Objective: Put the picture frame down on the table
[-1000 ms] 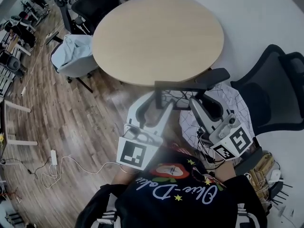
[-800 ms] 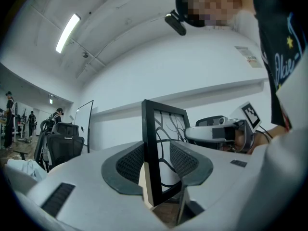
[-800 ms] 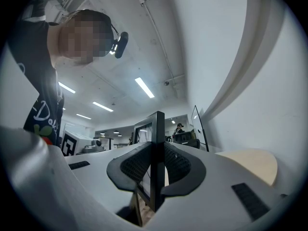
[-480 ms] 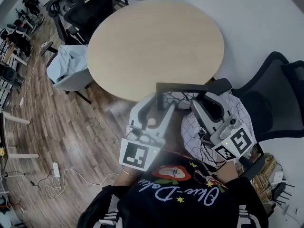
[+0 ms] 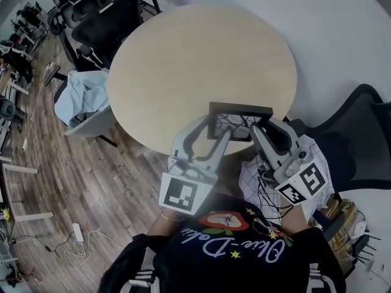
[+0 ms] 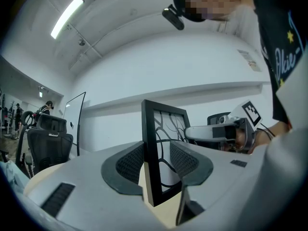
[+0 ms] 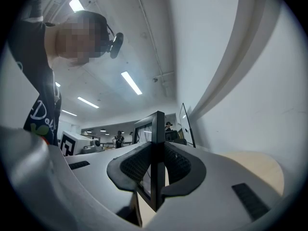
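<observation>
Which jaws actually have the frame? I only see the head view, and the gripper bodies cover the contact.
Observer: Both. In the right gripper view, the right gripper has its two pads clamped on one edge of the black rectangular picture frame.
Operator: And the left?
Observer: In the left gripper view, the left gripper jaws stand wider and grip the opposite side bar. The frame is upright between the pads.
Operator: Is it down on the table yet?
Observer: I can't tell. The round tan wooden table shows just under the frame's lower corner, but contact isn't visible.
</observation>
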The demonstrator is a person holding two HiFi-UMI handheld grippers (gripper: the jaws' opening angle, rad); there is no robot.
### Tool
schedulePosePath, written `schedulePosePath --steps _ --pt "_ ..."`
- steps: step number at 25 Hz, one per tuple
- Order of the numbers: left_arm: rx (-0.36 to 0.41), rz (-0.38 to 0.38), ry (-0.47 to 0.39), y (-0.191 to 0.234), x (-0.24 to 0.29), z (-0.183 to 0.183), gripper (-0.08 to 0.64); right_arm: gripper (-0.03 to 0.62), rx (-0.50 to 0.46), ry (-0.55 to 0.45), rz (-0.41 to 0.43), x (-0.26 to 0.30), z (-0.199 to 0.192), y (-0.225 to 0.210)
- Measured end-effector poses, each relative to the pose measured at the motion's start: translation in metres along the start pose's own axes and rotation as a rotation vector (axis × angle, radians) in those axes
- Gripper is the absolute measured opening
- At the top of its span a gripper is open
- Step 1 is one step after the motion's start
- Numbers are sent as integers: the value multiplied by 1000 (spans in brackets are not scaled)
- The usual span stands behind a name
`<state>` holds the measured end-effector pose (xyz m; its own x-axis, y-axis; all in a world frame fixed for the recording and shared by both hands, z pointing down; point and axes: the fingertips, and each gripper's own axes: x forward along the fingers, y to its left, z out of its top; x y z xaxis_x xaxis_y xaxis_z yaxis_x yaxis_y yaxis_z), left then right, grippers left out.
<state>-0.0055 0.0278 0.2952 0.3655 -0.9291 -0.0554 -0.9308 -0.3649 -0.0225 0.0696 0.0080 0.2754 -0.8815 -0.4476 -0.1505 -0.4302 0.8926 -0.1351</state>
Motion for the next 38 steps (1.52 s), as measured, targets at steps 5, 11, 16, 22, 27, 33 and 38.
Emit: schedulePosePath --steps 5,11,16,22,27,33,38 --pt "0 -22 7 41 22 -8 167 64 5 9 -41 40 -12 -19" --pt "-1 -63 19 88 55 -16 169 64 13 18 -100 87 -22 -46" --pt "-17 -87 33 115 80 -25 169 64 22 18 -133 114 -30 -69" --pt "-11 -106 51 121 95 -34 169 64 27 30 -153 120 -37 -83" --pt "-29 -104 60 120 96 -41 169 64 40 50 -164 118 -45 -85" --pt "-55 -92 91 116 99 -59 169 64 58 88 -167 114 -59 -94" --pt "-63 -85 110 106 112 -72 169 64 78 115 -176 105 -68 -110"
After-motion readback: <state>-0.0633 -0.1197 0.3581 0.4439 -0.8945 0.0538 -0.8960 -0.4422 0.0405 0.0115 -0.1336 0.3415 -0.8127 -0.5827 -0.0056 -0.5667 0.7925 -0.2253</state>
